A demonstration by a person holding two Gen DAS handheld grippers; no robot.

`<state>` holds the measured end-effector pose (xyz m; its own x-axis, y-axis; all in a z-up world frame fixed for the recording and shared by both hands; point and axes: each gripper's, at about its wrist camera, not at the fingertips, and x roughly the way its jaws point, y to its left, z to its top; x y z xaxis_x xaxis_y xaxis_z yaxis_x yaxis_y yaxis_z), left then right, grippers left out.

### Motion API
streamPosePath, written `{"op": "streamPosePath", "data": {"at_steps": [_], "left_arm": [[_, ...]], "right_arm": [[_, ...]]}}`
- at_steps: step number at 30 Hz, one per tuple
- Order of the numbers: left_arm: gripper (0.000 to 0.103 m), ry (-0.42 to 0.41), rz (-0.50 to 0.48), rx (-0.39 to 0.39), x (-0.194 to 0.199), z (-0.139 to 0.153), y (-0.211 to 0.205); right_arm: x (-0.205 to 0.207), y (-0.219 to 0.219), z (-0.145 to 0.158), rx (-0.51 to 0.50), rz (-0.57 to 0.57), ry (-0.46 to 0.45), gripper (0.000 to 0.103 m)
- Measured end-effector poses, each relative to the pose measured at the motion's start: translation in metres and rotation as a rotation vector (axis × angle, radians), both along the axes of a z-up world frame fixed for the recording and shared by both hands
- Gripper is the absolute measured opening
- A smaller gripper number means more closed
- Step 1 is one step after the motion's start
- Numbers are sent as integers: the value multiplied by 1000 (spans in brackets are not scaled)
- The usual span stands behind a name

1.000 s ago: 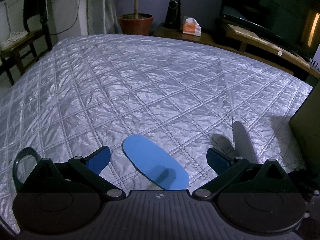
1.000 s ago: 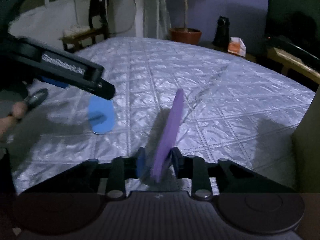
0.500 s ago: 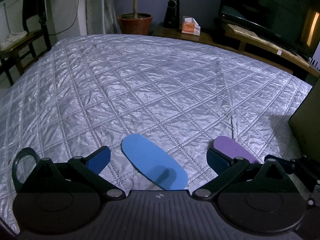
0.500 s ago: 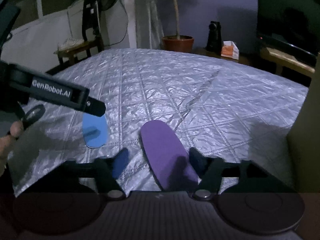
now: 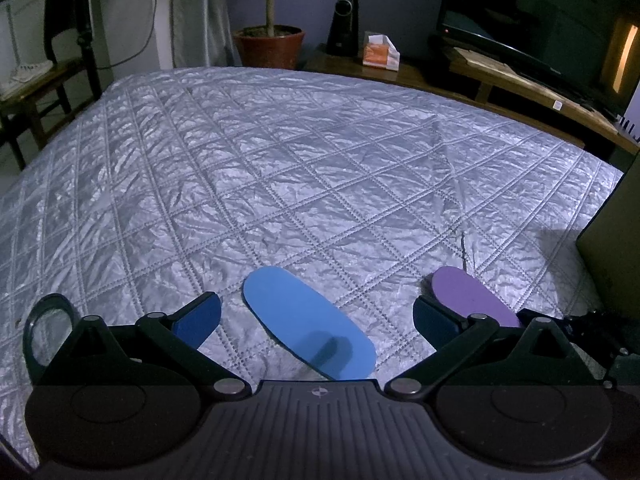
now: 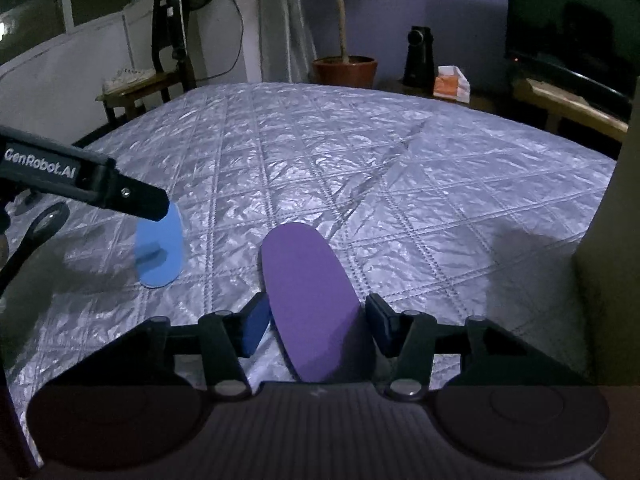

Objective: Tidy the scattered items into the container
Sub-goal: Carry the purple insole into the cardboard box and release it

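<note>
On the silver quilted bedspread [image 5: 304, 168], the left hand-held gripper [image 5: 316, 316] is hovering with jaws spread wide around a flat light-blue oval foam pad [image 5: 308, 324], touching nothing. Just to its right, the right hand-held gripper [image 6: 316, 324] is straddling a flat purple oval foam pad [image 6: 312, 300], its jaws having just been closing, pads not yet pressing its 2 edges. A clean pickup likely means squeezing squarely before lifting toward the brown box wall [image 6: 612, 248] at far right.
</note>
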<state>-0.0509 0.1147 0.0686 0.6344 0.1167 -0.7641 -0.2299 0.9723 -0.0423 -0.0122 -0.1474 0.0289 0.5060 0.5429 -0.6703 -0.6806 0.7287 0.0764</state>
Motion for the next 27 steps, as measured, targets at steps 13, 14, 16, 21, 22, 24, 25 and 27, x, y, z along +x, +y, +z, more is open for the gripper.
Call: {"op": "streamPosePath", "data": {"at_steps": [13, 14, 16, 21, 22, 24, 25, 27], "left_arm": [[103, 1, 0, -4, 0, 0, -1], [103, 1, 1, -5, 0, 0, -1], [103, 1, 2, -7, 0, 0, -1], [103, 0, -3, -8, 0, 1, -1], [103, 1, -5, -7, 0, 1, -2], [103, 2, -10, -7, 1, 1, -3], [103, 1, -12, -6, 1, 1, -4], [103, 0, -16, -6, 2, 1, -4]], "right_arm": [[-6, 2, 4, -21, -13, -45, 47], [-9, 1, 8, -13, -20, -53, 47], [-13, -3, 15, 19, -33, -69, 47], [-27, -19, 35, 115, -93, -100, 47], [-31, -23, 39, 131, -102, -111, 47], [-41, -33, 46, 160, -123, -133, 47], [-45, -38, 50, 173, -139, -143, 47], [-54, -52, 57, 205, -188, -162, 47]]}}
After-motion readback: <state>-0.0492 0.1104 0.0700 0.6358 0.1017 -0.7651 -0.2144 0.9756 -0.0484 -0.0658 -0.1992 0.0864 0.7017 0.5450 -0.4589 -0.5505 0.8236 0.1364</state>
